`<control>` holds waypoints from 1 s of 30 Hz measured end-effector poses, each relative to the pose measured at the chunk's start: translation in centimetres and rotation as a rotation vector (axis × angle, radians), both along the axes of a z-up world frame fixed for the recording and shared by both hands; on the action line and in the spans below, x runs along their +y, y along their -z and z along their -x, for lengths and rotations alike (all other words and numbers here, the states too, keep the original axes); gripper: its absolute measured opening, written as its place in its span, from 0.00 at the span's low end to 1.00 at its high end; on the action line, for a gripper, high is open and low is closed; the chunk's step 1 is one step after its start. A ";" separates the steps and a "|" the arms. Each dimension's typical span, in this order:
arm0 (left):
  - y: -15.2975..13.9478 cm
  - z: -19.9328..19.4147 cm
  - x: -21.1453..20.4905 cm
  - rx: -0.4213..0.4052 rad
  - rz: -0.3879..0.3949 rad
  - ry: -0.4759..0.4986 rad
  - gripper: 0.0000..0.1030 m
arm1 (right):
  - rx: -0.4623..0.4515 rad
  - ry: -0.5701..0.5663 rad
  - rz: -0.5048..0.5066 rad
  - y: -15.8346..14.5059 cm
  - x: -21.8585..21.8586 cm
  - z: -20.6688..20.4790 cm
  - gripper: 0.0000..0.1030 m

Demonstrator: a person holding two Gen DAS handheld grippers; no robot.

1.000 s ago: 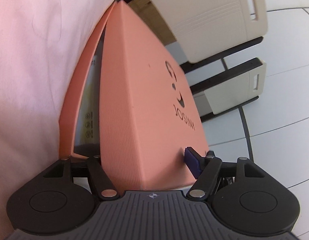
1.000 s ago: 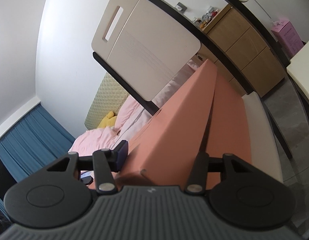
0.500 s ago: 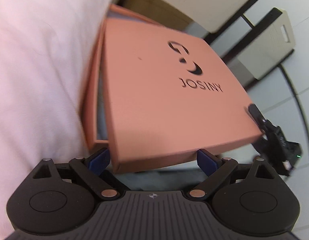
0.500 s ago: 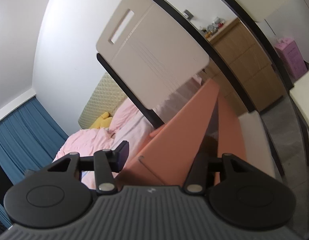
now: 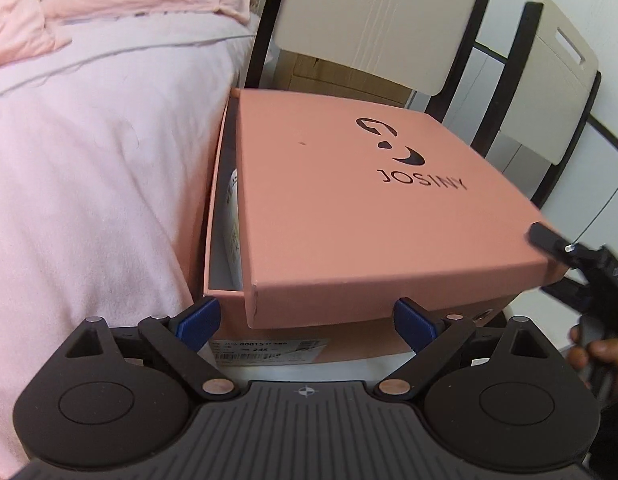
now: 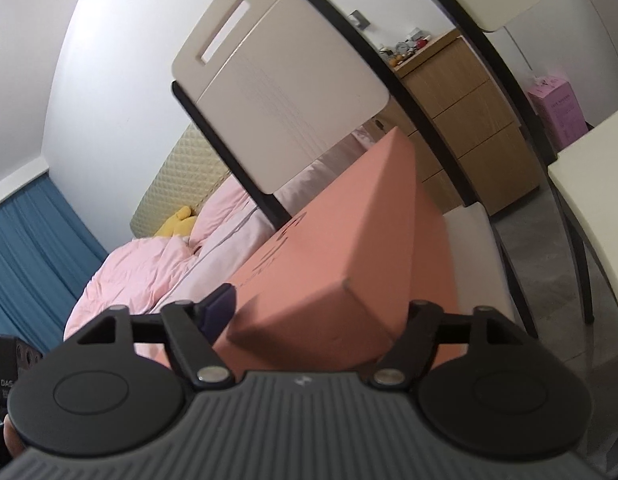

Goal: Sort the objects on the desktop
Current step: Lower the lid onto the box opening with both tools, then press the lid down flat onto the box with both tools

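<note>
Shoebox sits on a chair seat beside the bed, lid skewed and not seated, so closing looks unfinished: left gripper spread wide and empty at its near edge, right gripper straddling the lid corner, grip unclear.

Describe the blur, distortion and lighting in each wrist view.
Left wrist: mostly sharp, JOSINY print on the lid legible; right gripper at the edge is smeared; chair frame bows from fisheye.
Right wrist: the box up close is soft; chair bars curve strongly; even daylight, no glare.
</note>
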State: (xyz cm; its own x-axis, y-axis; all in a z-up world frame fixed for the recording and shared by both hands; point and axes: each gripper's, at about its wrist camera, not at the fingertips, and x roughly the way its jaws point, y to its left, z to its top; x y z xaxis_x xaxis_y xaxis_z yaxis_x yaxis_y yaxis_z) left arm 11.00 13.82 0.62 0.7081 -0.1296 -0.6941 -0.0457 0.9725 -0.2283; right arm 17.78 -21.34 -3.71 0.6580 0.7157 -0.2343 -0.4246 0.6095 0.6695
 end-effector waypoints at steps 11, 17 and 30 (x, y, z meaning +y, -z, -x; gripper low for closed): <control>-1.5 1.4 0.3 -0.136 -0.073 -0.098 0.92 | -0.057 0.116 0.064 -0.9 -2.2 2.2 0.88; -0.6 1.1 -0.9 -0.244 -0.169 -0.056 0.92 | -0.041 0.174 -0.013 2.1 -1.8 1.7 0.66; -0.1 -0.7 -0.2 -0.215 -0.156 -0.094 0.90 | -0.042 0.190 -0.012 3.2 -0.3 0.1 0.46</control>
